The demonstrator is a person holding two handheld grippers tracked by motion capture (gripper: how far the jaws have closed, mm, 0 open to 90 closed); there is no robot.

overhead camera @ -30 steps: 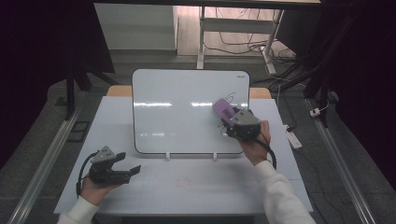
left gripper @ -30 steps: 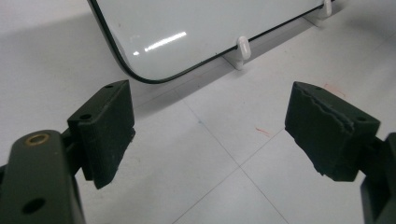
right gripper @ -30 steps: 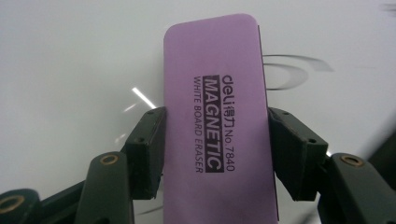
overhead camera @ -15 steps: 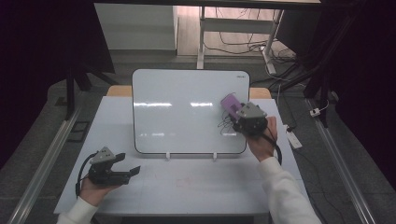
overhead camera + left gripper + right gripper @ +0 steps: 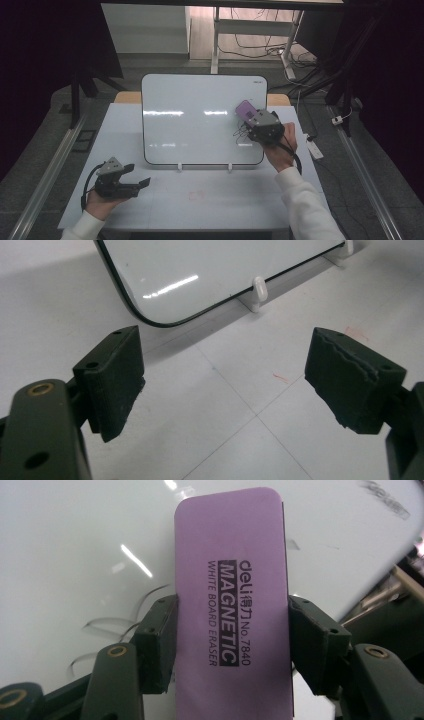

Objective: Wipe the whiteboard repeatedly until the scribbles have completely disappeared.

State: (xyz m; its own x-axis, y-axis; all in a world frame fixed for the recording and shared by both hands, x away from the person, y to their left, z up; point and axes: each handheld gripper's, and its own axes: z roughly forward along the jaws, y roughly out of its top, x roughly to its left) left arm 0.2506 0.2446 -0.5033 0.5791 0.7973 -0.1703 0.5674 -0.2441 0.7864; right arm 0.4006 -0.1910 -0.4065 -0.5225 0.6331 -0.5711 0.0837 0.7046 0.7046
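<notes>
1. Shifted a little to the right and nearer across the board since a second ago, the purple whiteboard eraser [image 5: 245, 110] now sits at the right part of the whiteboard [image 5: 200, 120], above a few thin dark marker strokes [image 5: 241, 134].
2. Its printed purple back faces the right gripper view, with the eraser [image 5: 232, 605] held lengthwise against the white surface.
3. Pinching it by its two long sides is the right gripper [image 5: 256, 121]; both black pads [image 5: 157, 642] press on the eraser.
4. Curved grey strokes [image 5: 115, 630] lie on the board just left of the jaws in that view.
5. On two small white clips [image 5: 179, 166], the whiteboard stands at the far middle of the pale table [image 5: 210, 200].
6. At the near left corner of the table rests the left gripper [image 5: 131, 181], well apart from the board, where it was before.
7. Its jaws are spread wide with nothing between them; the left gripper view shows bare table and a faint red mark [image 5: 281, 377] beyond the pads.
8. Beyond the table, cables [image 5: 260, 47] lie on the floor.
</notes>
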